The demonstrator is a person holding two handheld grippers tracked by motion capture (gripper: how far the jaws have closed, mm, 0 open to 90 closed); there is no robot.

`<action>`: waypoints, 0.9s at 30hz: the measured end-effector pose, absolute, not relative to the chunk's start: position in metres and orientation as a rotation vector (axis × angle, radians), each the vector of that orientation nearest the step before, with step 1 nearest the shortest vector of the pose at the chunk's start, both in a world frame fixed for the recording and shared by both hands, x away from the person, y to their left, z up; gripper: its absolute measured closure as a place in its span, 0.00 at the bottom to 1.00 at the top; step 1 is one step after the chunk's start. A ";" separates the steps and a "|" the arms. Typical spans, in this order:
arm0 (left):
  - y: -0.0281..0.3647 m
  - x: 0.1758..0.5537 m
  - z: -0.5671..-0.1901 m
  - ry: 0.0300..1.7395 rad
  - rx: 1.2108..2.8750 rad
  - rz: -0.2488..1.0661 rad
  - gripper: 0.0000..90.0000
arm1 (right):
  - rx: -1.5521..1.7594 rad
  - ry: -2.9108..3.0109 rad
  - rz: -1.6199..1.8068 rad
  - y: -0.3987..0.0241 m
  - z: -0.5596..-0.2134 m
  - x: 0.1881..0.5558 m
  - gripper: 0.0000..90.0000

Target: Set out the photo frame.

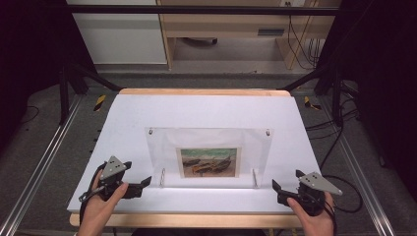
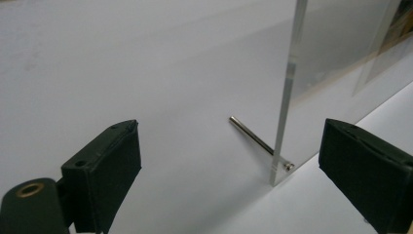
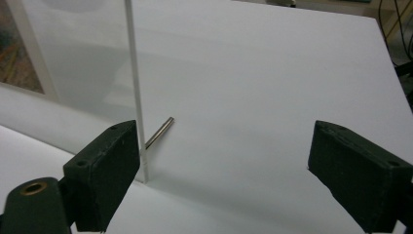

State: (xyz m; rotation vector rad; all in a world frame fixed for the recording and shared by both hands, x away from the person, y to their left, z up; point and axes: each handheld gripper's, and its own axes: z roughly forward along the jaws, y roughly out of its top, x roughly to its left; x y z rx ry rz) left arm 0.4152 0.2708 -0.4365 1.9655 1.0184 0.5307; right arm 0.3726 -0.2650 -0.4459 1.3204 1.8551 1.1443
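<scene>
A clear acrylic picture frame [image 1: 209, 147] stands upright on the white table [image 1: 206, 110], propped on two metal pins. It holds a small painting of boats on a beach [image 1: 208, 162]. My left gripper [image 1: 138, 181] rests open near the frame's lower left corner; in the left gripper view the frame's edge [image 2: 287, 92] and a support pin [image 2: 251, 134] stand between its jaws. My right gripper [image 1: 285, 183] is open beside the frame's lower right corner, where the frame's edge [image 3: 135, 78] and a pin [image 3: 159, 132] show just inside its left jaw. Neither gripper holds anything.
The white board lies on a wooden table with an edge [image 1: 196, 220] near the person. Metal rails [image 1: 39, 162] run along both sides. Wooden furniture [image 1: 221, 24] and cables [image 1: 344, 147] are beyond and right of the table.
</scene>
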 end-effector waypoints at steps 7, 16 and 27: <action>0.279 0.423 -0.440 1.062 1.977 0.582 0.09 | 1.386 1.828 1.052 -0.273 -0.450 0.379 0.15; 0.289 0.441 -0.445 1.146 1.978 0.589 0.10 | 1.490 1.839 0.975 -0.279 -0.454 0.398 0.14; 0.296 0.468 -0.442 1.208 2.024 0.593 0.10 | 1.526 1.867 0.912 -0.281 -0.455 0.428 0.13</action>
